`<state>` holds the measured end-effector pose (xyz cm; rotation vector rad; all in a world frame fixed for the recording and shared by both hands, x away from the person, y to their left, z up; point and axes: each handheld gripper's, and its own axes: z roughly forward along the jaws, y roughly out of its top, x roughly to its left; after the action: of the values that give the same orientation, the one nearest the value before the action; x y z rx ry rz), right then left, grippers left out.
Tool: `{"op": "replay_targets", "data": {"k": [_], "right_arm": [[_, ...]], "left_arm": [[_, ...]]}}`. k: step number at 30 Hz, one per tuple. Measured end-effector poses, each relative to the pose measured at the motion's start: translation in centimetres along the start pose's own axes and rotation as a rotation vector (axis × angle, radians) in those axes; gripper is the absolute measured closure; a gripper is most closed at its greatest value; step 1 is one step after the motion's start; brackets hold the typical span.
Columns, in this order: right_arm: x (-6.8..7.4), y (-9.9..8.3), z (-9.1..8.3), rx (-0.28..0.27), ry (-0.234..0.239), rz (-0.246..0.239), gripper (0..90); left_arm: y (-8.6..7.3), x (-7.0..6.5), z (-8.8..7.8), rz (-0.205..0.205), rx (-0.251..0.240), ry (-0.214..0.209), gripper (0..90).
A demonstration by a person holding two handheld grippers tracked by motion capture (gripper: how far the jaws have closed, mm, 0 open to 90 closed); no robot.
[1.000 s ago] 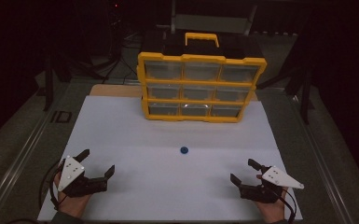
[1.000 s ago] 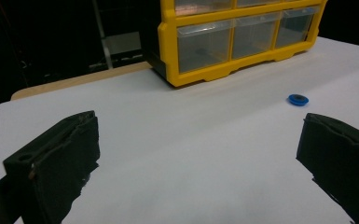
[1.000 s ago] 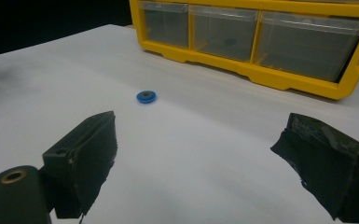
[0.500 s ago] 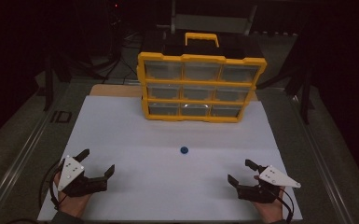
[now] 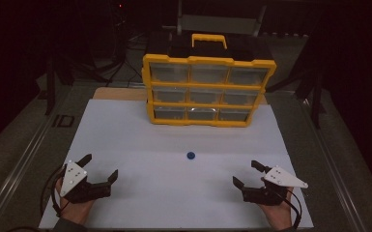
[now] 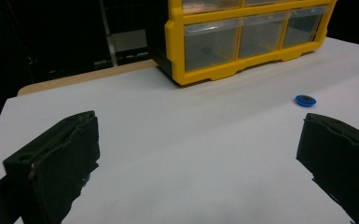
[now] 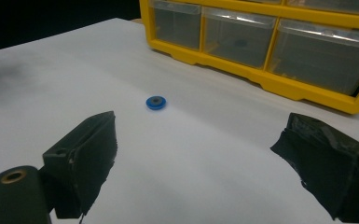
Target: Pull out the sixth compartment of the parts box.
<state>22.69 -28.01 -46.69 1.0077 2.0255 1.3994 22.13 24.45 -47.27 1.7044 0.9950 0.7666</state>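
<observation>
We are holding the left hand-held gripper (image 5: 98,166) low over the near left of the table (image 5: 125,140), its jaws standing wide apart with nothing between them; it is sitting where it sat a second ago. Our right hand-held gripper (image 5: 247,173) is likewise spread and empty, and it is edging slightly leftward and nearer to us than before. The small blue disc (image 5: 190,155) is lying flat ahead of both, between them, closer to the right one. Beyond it, the yellow drawer organizer (image 5: 207,89) is standing unmoved.
</observation>
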Motion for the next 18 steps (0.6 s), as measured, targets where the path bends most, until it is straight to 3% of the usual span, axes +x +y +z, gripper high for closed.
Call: {"op": "replay_targets", "data": {"k": [9, 18], "right_arm": [[0.3, 1.2, 0.7, 0.009, 0.006, -0.002, 10.5], [0.5, 2.9, 1.8, 0.003, 0.017, -0.036, 10.5]], "left_arm": [[0.1, 0.0, 0.0, -0.002, 0.000, 0.005, 0.0], [0.1, 0.0, 0.0, -0.002, -0.001, 0.009, 0.0]]}}
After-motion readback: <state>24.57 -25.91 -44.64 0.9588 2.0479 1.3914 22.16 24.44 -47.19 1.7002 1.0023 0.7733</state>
